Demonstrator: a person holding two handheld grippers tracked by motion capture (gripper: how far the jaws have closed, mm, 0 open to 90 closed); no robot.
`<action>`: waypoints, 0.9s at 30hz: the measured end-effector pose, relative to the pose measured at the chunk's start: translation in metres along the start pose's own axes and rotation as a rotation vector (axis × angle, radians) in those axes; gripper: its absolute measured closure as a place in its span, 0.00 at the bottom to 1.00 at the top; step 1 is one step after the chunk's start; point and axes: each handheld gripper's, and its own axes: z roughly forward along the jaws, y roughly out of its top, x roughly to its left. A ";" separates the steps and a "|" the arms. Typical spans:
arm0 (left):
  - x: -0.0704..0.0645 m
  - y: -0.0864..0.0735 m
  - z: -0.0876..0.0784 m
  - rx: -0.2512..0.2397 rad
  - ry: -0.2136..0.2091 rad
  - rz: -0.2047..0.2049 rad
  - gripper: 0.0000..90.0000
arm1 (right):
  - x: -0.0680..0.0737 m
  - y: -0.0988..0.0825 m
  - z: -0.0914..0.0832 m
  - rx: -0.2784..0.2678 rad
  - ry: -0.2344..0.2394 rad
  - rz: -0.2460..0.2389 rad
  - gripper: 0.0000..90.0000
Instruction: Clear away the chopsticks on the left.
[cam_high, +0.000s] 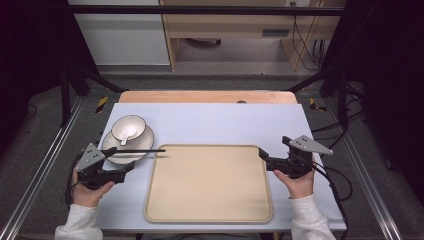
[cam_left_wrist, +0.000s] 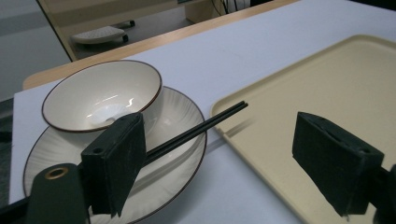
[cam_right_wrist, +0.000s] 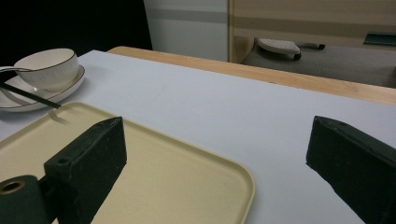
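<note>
From the high view, the left gripper (cam_high: 131, 167) is held level in the person's left hand (cam_high: 89, 192) near the table's (cam_high: 220, 122) left edge, jaws pointing right toward the near rim of the plate (cam_high: 145, 142) and holding nothing. The right gripper (cam_high: 263, 155) sits in the right hand (cam_high: 299, 182) at the tray's (cam_high: 210, 185) right edge, pointing left over its far right corner. The tray lies bare in the near middle, with open table beyond it and to the far right. A bowl (cam_high: 128, 128) with a spoon (cam_high: 125, 136) stands on the plate at far left, and black chopsticks (cam_high: 142, 150) lie across the plate, their tips reaching the tray's far left corner. In the left gripper view, the jaws stand spread wide with nothing between them; the chopsticks (cam_left_wrist: 205, 126) run past the left jaw, resting on the white, dark-rimmed plate (cam_left_wrist: 177, 154), tips just over the tray's (cam_left_wrist: 327, 88) rim, the bowl (cam_left_wrist: 100, 95) behind. In the right gripper view, the jaws are spread wide and empty above the tray's (cam_right_wrist: 177, 163) corner; the bowl (cam_right_wrist: 46, 67), plate (cam_right_wrist: 70, 88) and chopsticks (cam_right_wrist: 32, 95) sit well off at the left.
</note>
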 end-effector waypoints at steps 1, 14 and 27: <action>0.001 -0.001 0.000 0.005 0.002 -0.003 0.19 | 0.000 0.000 0.000 0.000 0.000 0.000 0.06; 0.029 -0.014 0.014 0.086 0.051 -0.001 0.24 | 0.009 0.003 0.007 0.017 0.027 -0.024 0.06; 0.047 -0.020 0.046 0.179 0.082 0.038 0.33 | 0.016 0.006 0.010 0.020 0.038 -0.047 0.07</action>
